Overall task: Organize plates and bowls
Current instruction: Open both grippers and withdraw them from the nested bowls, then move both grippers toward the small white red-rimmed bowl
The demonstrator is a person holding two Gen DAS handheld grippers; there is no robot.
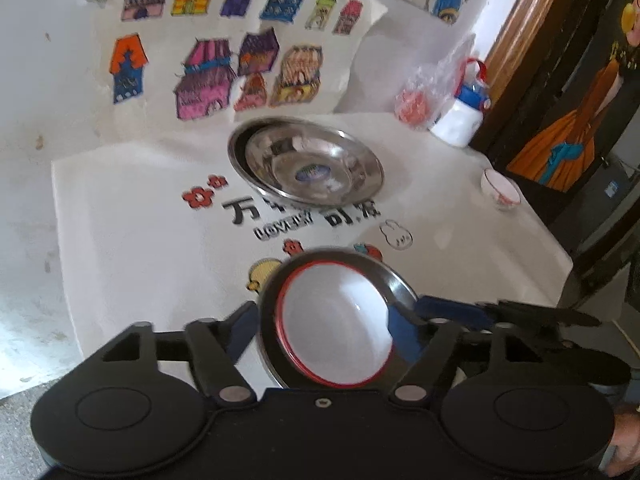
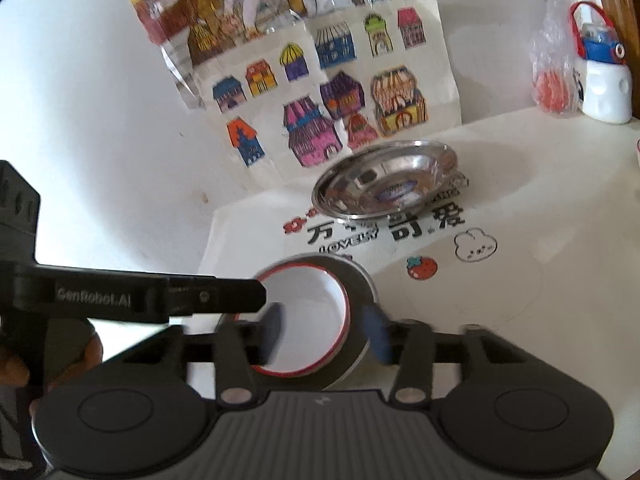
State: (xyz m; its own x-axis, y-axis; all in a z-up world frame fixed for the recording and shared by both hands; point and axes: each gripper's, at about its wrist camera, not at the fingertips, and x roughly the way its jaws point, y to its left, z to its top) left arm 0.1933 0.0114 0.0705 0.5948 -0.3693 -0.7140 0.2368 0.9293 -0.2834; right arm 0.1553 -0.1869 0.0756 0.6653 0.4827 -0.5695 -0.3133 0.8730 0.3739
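A white bowl with a red rim (image 1: 336,320) (image 2: 308,304) sits nested in a steel dish (image 1: 360,266) (image 2: 358,280) at the near part of the table. My left gripper (image 1: 324,330) stands open, its fingers on either side of the pair and not pressing on it. My right gripper (image 2: 324,334) is open too, with the right-hand rim of the nested pair between its blurred blue pads. A finger of the right gripper (image 1: 452,312) shows beside the dish. Stacked steel plates (image 1: 308,160) (image 2: 384,184) lie farther back.
A small white bowl with pink marks (image 1: 500,190) stands at the right of the white printed table cover (image 1: 140,240). A plastic bag with something red (image 1: 416,104) (image 2: 554,88) and a white-and-blue bottle (image 1: 464,116) (image 2: 604,80) stand in the back right corner. Drawings cover the wall.
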